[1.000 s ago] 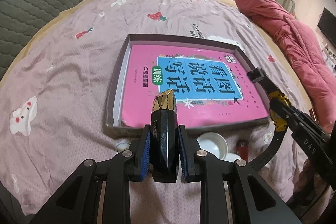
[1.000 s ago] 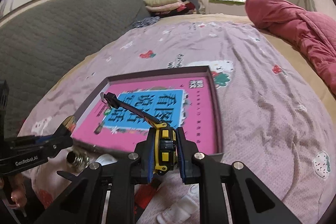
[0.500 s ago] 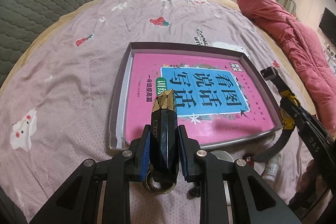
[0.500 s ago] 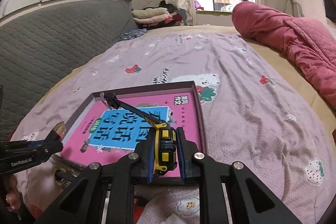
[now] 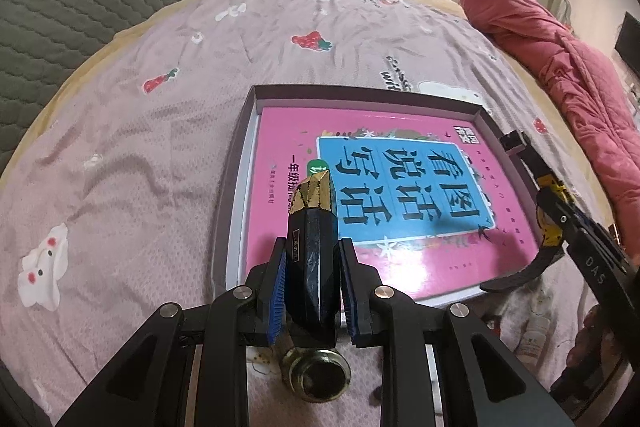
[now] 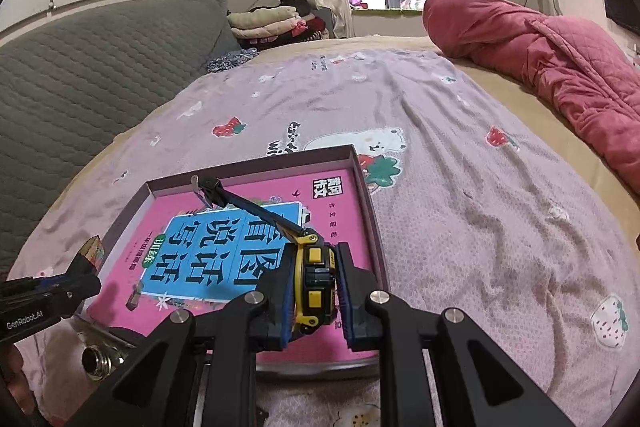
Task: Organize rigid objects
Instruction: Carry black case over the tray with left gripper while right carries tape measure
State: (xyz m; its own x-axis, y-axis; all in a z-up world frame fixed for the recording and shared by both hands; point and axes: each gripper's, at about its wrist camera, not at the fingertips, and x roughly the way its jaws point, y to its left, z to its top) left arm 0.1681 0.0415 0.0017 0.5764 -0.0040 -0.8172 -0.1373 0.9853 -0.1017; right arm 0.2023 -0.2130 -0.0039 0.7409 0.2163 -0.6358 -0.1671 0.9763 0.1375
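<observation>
A shallow grey tray [image 5: 236, 163] holding a pink book [image 5: 400, 211] lies on the bed. It also shows in the right wrist view [image 6: 372, 211]. My left gripper [image 5: 313, 267] is shut on a black faceted bottle with a gold tip [image 5: 314, 227], held above the tray's near left corner; the bottle also shows in the right wrist view [image 6: 90, 251]. My right gripper [image 6: 314, 291] is shut on a yellow and black tape measure [image 6: 312, 279] whose tape sticks out over the book. The tape measure also shows in the left wrist view [image 5: 554, 211].
A brass-rimmed round jar [image 5: 316, 375] lies on the lilac sheet just below my left gripper and shows in the right wrist view [image 6: 94, 359]. A small white bottle [image 5: 532, 335] lies at the right. A red quilt [image 6: 540, 55] lies along the right edge. A grey headboard [image 6: 80, 67] stands left.
Both grippers have risen and moved forward over the tray with their objects. The small items near the tray's front edge have slid lower in view.
</observation>
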